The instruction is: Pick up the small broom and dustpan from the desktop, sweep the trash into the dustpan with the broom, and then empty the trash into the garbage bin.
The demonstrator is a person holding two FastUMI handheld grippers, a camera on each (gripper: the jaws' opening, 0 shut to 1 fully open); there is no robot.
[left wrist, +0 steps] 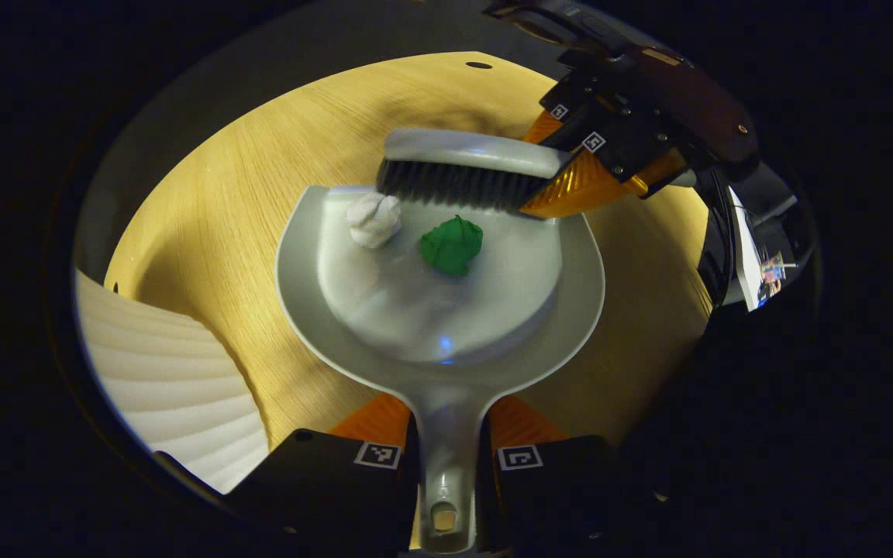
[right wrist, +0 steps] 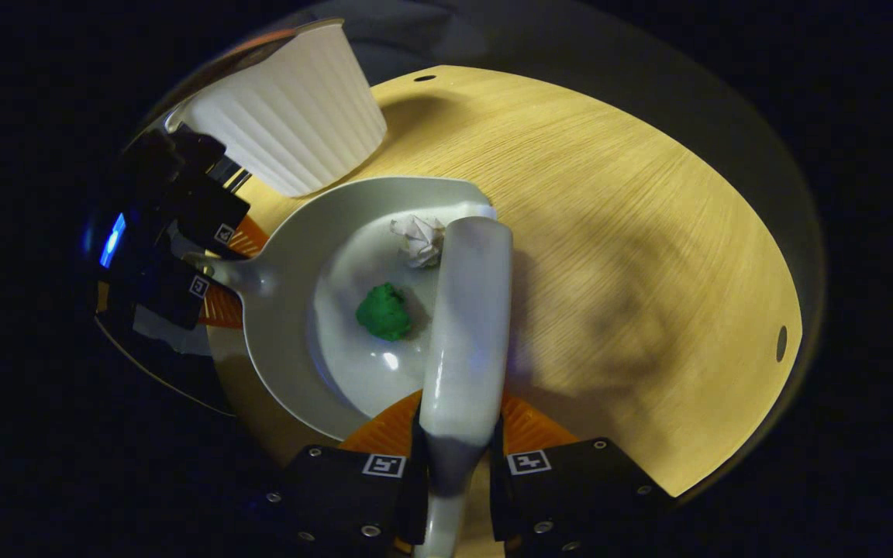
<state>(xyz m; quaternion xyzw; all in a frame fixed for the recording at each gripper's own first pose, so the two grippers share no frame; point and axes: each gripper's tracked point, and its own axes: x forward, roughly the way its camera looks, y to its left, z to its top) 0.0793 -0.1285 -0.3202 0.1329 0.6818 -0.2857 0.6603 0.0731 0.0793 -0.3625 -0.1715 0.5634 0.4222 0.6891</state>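
Note:
A grey dustpan lies on the wooden desktop, its handle clamped in my left gripper. Inside the pan sit a white paper ball and a green paper ball. The small grey broom with black bristles hovers at the pan's far lip, held by my right gripper. In the right gripper view the broom's back runs up from my right gripper, over the dustpan, beside the green ball and white ball. My left gripper grips the pan's handle there.
A white ribbed garbage bin stands at the near left of the left gripper view, close to the dustpan; it appears as the white bin at the top left of the right gripper view. Bare desktop stretches to the right, with small holes near its edge.

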